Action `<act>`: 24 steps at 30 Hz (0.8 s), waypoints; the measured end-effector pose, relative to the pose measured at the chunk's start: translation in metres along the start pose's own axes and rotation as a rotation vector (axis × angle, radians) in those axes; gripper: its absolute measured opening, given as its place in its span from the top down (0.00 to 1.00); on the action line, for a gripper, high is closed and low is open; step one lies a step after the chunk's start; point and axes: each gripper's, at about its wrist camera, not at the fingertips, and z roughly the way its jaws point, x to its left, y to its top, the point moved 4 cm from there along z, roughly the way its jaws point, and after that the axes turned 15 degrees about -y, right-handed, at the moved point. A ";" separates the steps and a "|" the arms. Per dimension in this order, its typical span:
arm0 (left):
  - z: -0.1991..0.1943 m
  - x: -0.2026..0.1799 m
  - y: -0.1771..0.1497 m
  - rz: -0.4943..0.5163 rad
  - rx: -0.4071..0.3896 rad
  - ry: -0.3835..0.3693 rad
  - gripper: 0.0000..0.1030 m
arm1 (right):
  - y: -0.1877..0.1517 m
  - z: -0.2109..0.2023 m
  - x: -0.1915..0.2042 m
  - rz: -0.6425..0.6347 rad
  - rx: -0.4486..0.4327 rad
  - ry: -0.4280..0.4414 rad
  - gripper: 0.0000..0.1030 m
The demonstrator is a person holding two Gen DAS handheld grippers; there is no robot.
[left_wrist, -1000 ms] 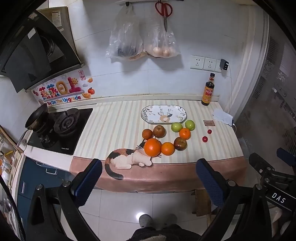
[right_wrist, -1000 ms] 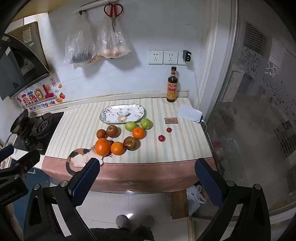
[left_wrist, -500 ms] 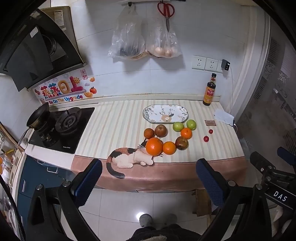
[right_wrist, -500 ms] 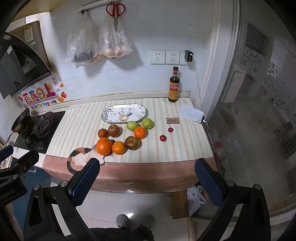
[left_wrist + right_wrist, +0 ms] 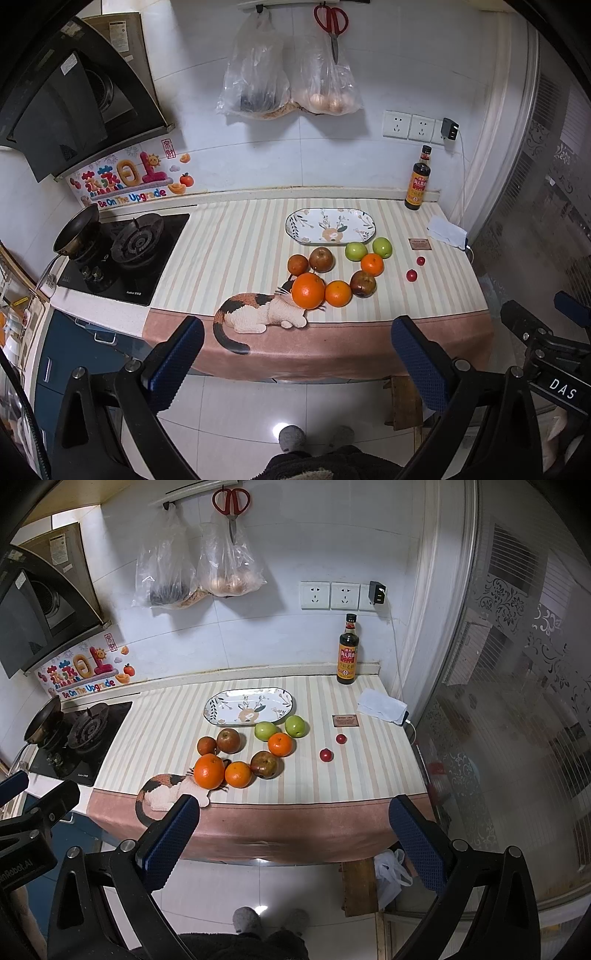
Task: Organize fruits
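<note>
Fruit lies loose on the striped counter cloth: a big orange (image 5: 307,290) (image 5: 209,771), two smaller oranges (image 5: 338,293) (image 5: 372,264), two green apples (image 5: 355,251) (image 5: 381,246), brownish apples (image 5: 321,259) (image 5: 362,283) and two small red fruits (image 5: 411,275) (image 5: 420,260). Behind them sits an empty oval patterned plate (image 5: 331,231) (image 5: 249,710). My left gripper (image 5: 295,362) and right gripper (image 5: 291,840) both hang open over the floor, short of the counter's front edge, nothing between their fingers.
A gas hob (image 5: 125,251) with a small pan (image 5: 75,234) fills the counter's left end. A sauce bottle (image 5: 418,181), a folded white cloth (image 5: 445,230) and a small card (image 5: 420,243) sit at the right. Bags and red scissors (image 5: 331,22) hang on the wall. Slippered feet (image 5: 314,437) stand below.
Both views have shifted slightly; the counter and fruit sit a little nearer and lower-right in frame. No fruit has moved and both grippers stay open.
</note>
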 end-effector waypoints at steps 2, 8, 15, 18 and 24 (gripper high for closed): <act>0.000 -0.001 0.000 0.000 -0.001 0.000 0.00 | 0.000 0.000 0.001 0.000 -0.001 -0.001 0.00; -0.003 0.000 -0.004 0.001 -0.001 0.001 0.00 | 0.000 -0.001 0.000 0.002 0.002 -0.003 0.00; -0.006 0.003 -0.009 -0.002 0.002 0.002 0.00 | -0.001 -0.004 0.003 -0.004 0.006 0.001 0.00; -0.007 0.004 -0.010 -0.001 0.002 0.003 0.00 | -0.001 -0.002 0.003 -0.004 0.007 0.002 0.00; -0.004 0.007 -0.018 -0.001 0.004 0.003 0.00 | -0.004 -0.004 0.006 -0.011 0.004 0.001 0.00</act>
